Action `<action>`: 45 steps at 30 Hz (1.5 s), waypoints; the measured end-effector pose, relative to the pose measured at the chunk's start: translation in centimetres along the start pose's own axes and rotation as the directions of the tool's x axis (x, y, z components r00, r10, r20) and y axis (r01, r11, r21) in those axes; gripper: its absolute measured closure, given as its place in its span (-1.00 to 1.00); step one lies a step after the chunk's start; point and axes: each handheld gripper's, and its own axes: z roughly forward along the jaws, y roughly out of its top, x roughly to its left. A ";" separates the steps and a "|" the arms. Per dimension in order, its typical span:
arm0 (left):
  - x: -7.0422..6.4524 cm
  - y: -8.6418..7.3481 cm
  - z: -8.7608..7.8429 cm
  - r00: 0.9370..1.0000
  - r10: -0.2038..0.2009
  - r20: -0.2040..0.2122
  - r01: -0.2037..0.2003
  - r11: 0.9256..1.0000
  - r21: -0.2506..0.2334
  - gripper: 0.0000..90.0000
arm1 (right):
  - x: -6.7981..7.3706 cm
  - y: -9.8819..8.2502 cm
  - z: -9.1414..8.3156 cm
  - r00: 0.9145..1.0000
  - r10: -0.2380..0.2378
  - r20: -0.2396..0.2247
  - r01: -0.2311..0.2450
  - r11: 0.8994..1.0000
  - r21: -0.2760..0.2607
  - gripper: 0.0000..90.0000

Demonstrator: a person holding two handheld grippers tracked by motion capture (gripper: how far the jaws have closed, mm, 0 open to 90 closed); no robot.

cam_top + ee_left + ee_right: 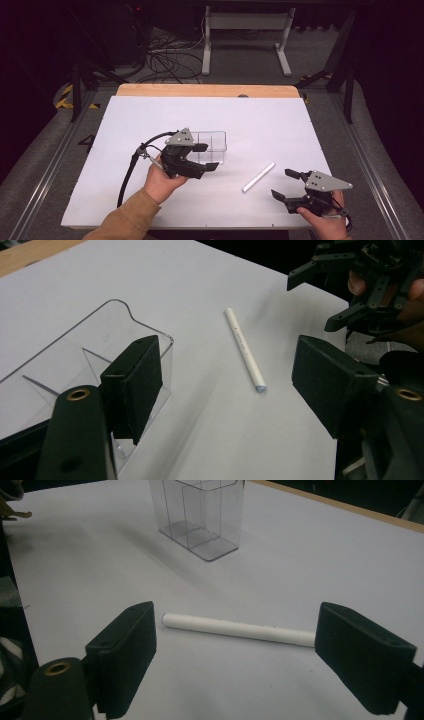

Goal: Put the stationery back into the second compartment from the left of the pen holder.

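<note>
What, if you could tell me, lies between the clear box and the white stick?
Nothing: in the high view, bare white table runs from the clear box to the white stick.

No legible text anywhere; only faint, unreadable print along the white pen [244, 349].
</note>
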 end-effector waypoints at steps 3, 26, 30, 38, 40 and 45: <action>-0.2 0.2 0.5 1.000 -0.010 0.002 0.010 1.000 0.000 -0.36 | 0.0 0.0 -0.1 1.000 0.005 0.004 -0.005 1.000 0.001 -0.60; -2.1 2.2 4.5 1.000 0.015 -0.014 -0.014 0.997 0.079 -0.67 | -0.1 -0.1 -0.5 1.000 -0.004 0.000 0.004 1.000 0.014 -0.60; -2.5 2.5 5.4 1.000 0.013 -0.002 -0.013 0.995 0.096 -0.70 | -0.1 -0.1 -0.7 1.000 -0.005 0.005 0.005 1.000 0.006 -0.60; -2.9 3.2 8.6 1.000 0.011 0.025 -0.015 0.985 0.172 -0.57 | -0.2 -0.3 -1.1 1.000 -0.001 0.009 0.001 1.000 0.006 -0.56; -2.8 3.3 9.1 1.000 0.014 0.023 -0.018 0.984 0.179 -0.56 | -0.2 -0.3 -1.2 1.000 0.002 0.009 -0.002 1.000 0.006 -0.56; -2.3 3.2 10.6 1.000 -0.016 0.023 0.011 0.979 0.203 -0.50 | -0.2 -0.4 -1.3 1.000 0.002 0.013 -0.002 1.000 0.005 -0.56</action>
